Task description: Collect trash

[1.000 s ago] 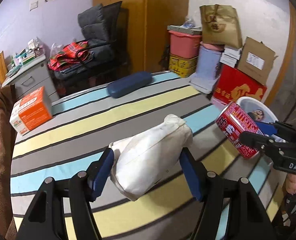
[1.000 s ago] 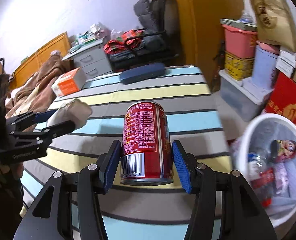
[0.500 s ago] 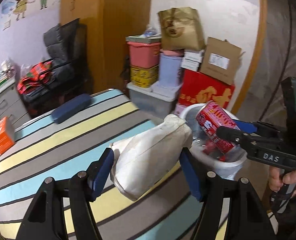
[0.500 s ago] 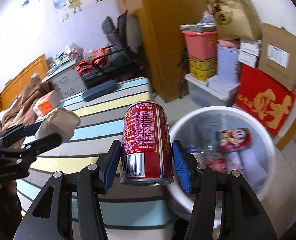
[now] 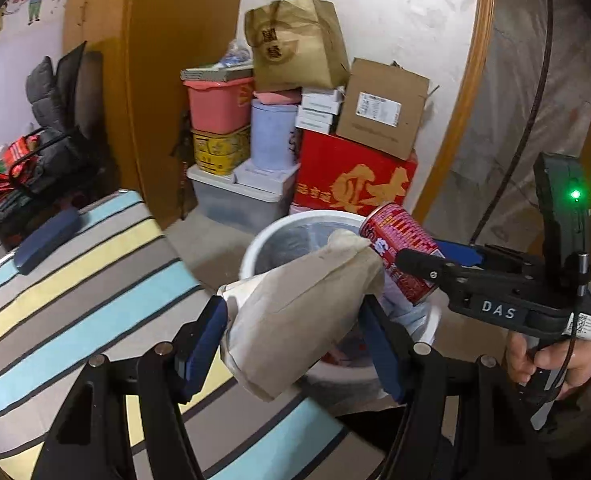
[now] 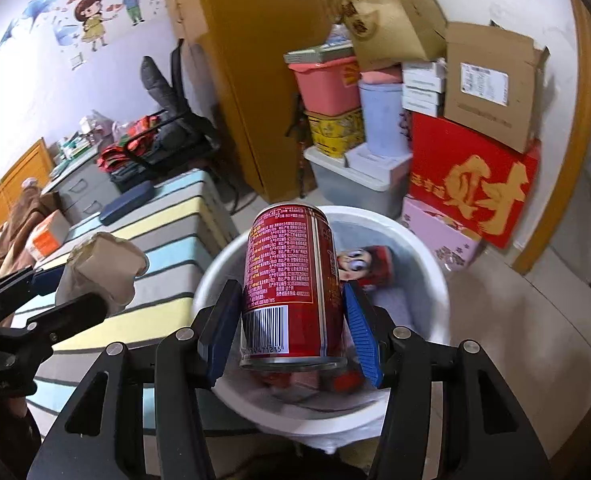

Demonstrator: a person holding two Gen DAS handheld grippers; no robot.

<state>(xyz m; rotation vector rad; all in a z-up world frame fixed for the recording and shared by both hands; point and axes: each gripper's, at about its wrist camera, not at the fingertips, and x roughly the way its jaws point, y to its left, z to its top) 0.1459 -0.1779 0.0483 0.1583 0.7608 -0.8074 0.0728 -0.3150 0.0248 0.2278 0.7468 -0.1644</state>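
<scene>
My left gripper [image 5: 295, 336] is shut on a crumpled beige paper bag [image 5: 303, 312], held near the rim of a white trash bin [image 5: 263, 240]. My right gripper [image 6: 291, 332] is shut on an upright red drink can [image 6: 291, 280], which hangs over the mouth of the white trash bin [image 6: 427, 264]. In the left wrist view the red can [image 5: 399, 248] and the right gripper [image 5: 435, 260] sit just right of the bag. In the right wrist view the paper bag [image 6: 103, 268] and the left gripper [image 6: 67, 288] are at left over the bed. Trash lies inside the bin, including a red cartoon package [image 6: 365, 264].
A striped bed [image 5: 75, 288] lies left of the bin, with a dark blue case [image 5: 47, 236] and an orange box [image 6: 47, 236] on it. Stacked boxes stand behind the bin: a red carton [image 5: 355, 188], cardboard box [image 5: 383, 108], pink crate [image 5: 219, 104]. A wooden wardrobe [image 6: 247, 60] is at the back.
Both grippers have swung right, off the bed to the white bin, still gripping the bag and the can. The bin now sits directly under the can.
</scene>
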